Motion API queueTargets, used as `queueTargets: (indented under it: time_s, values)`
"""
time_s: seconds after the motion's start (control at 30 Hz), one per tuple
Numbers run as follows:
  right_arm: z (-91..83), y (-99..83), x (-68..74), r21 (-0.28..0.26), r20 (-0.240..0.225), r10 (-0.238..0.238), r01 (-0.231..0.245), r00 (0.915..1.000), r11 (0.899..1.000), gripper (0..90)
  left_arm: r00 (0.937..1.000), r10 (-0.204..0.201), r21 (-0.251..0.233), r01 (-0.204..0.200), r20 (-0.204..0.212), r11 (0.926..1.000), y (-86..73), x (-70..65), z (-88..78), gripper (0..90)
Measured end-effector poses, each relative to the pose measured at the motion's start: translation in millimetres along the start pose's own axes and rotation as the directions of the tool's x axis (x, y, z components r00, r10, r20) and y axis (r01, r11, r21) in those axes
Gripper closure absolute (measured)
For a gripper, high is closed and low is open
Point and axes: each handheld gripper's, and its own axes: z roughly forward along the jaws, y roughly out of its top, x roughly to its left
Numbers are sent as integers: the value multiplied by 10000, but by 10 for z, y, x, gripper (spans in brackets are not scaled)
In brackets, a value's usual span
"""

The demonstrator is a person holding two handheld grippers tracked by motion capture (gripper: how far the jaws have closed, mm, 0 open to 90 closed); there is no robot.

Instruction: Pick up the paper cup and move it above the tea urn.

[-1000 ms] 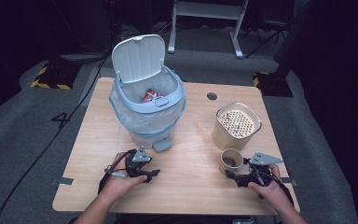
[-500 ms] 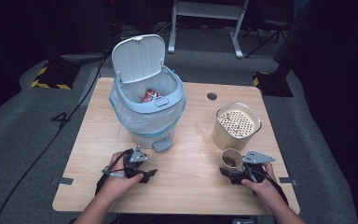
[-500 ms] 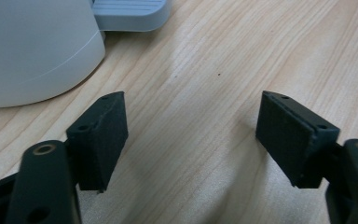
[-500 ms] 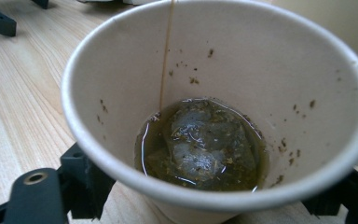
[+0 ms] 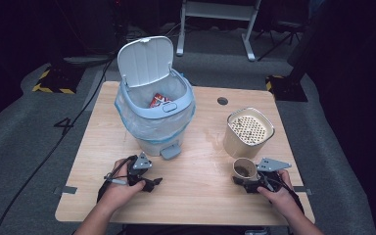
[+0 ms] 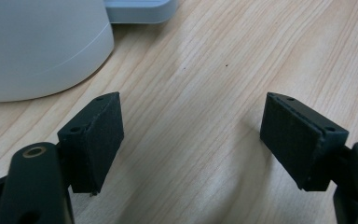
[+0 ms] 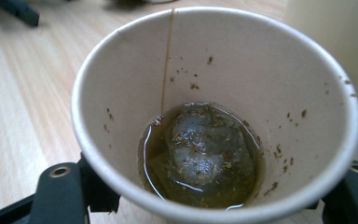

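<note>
Fingers of the right gripper (image 5: 247, 182) have just been closing, and now they sit either side of the paper cup (image 5: 245, 168), clamped on its wall low down, in front of the tall beige container (image 5: 247, 133). From the right gripper view the cup (image 7: 214, 112) stands upright between the black jaws, its rim wide toward the camera, a tea bag (image 7: 200, 154) slumped in a shallow pool of brownish liquid at the bottom, with dark specks up the inner wall and a thin string running up to the rim. The container itself stands well to the right of the pedal bin (image 5: 155, 115), its perforated top showing. Over on the other side, the left gripper (image 5: 151, 182) rests on the wooden table (image 5: 200, 196), just in front of the bin's pedal (image 5: 170, 152); its jaws have just been opening and now stand wide apart with only bare tabletop (image 6: 205, 93) between the pads (image 6: 103, 135). The bin's white base (image 6: 37, 46) sits just beyond the left jaw. The bin's lid (image 5: 145, 60) is tipped up and back, a clear liner folded over the rim, and a red wrapper (image 5: 159, 101) lies inside
</note>
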Motion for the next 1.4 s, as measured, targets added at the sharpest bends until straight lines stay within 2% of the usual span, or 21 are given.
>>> queueTargets:
  time_s: [0.27,0.6,0.87,1.17,1.4]
  values:
    - [-180,115,-34,-19,-355,-706,705,9969,9975,301,9998,154,5,-154,158,9999,-33,76,-33,218]
    - [-405,352,-75,-380,-747,-918,891,9930,9953,314,9998,137,1,-137,163,9999,-35,84,-35,218]
    - [-544,551,-92,-330,-569,-1235,1217,9907,9920,317,9997,152,11,-152,167,9999,-36,92,-37,217]
    - [-699,776,-156,-450,-484,-1134,1112,9924,9928,319,9997,185,17,-186,163,9998,-36,104,-38,217]
    - [-800,972,-218,-557,-421,-1244,1220,9913,9910,319,9997,177,24,-177,157,9998,-29,120,-32,217]
